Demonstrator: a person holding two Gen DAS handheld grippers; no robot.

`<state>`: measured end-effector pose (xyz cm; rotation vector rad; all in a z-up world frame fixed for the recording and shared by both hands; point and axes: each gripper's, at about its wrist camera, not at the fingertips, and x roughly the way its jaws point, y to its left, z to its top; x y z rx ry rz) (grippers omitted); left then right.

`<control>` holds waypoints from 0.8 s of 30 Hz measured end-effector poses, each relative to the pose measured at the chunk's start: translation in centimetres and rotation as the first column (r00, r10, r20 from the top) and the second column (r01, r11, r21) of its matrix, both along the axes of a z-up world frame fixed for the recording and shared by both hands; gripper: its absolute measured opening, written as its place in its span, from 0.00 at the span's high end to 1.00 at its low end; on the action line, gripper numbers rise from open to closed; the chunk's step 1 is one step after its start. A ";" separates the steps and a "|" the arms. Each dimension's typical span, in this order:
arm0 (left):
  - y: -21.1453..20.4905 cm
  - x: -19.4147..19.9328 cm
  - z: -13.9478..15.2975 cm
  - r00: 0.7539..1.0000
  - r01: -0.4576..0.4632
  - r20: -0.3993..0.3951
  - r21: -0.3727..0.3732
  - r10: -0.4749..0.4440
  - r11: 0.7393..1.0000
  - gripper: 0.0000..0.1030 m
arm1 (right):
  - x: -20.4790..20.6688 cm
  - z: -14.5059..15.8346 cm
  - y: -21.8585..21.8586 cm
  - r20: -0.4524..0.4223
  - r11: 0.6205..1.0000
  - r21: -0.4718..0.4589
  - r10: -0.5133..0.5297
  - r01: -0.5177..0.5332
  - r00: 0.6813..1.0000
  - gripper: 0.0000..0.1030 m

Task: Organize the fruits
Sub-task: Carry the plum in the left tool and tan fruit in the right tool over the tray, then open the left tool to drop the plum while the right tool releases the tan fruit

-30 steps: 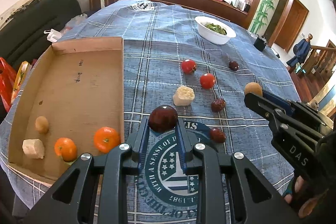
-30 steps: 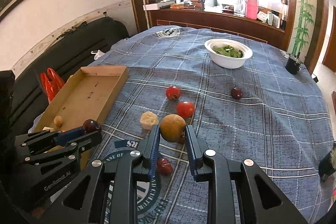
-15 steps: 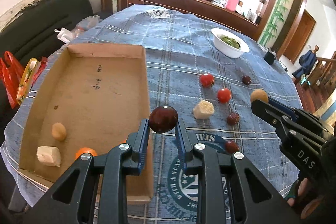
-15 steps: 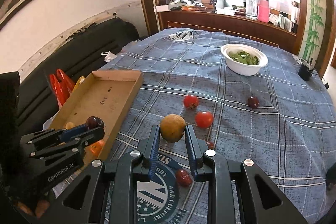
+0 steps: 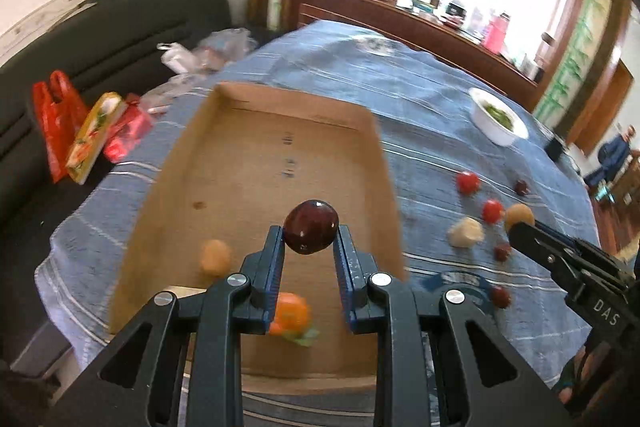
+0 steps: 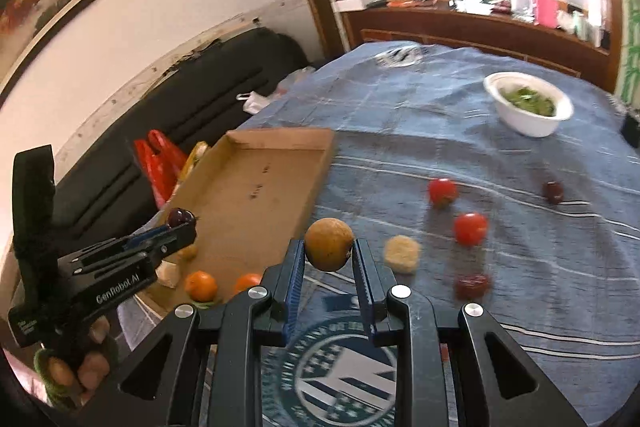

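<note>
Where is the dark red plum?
The plum is pinched in the left tongs, in the air over the cardboard box, above the orange.

The cardboard tray (image 5: 224, 163) lies on the worktop (image 5: 420, 99) to the left, holding a few fruits at its near end, while loose fruits lie on the cloth to its right and a bowl (image 6: 528, 119) stands farther back.

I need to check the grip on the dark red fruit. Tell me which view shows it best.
The left wrist view: the dark red fruit sits sharp and central, pinched by the left gripper above the cardboard tray. The right wrist view shows it small, side-on and partly hidden behind the fingertips.
</note>
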<state>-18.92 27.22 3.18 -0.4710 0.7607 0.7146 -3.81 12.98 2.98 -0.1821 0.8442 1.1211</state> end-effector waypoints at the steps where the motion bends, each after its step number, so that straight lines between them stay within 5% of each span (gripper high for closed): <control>1: 0.6 -0.3 -0.1 1.000 -0.014 -0.004 -0.001 0.014 1.000 0.78 | -0.1 -0.1 0.5 -0.005 1.000 0.002 0.010 -0.010 1.000 0.76; 10: 4.5 -0.4 -1.8 0.996 -0.070 -0.064 -0.013 0.069 0.997 0.78 | -1.9 -1.6 7.5 -0.083 0.988 -0.003 0.155 -0.156 0.984 0.76; 16: 5.9 0.1 -4.1 0.989 -0.092 -0.122 -0.056 0.085 0.994 0.78 | -3.3 -5.2 12.4 -0.116 0.970 -0.095 0.212 -0.223 0.970 0.76; 24: 6.5 0.8 -6.0 0.981 -0.099 -0.173 -0.086 0.083 0.991 0.78 | -4.3 -6.9 14.2 -0.080 0.949 -0.172 0.255 -0.265 0.964 0.75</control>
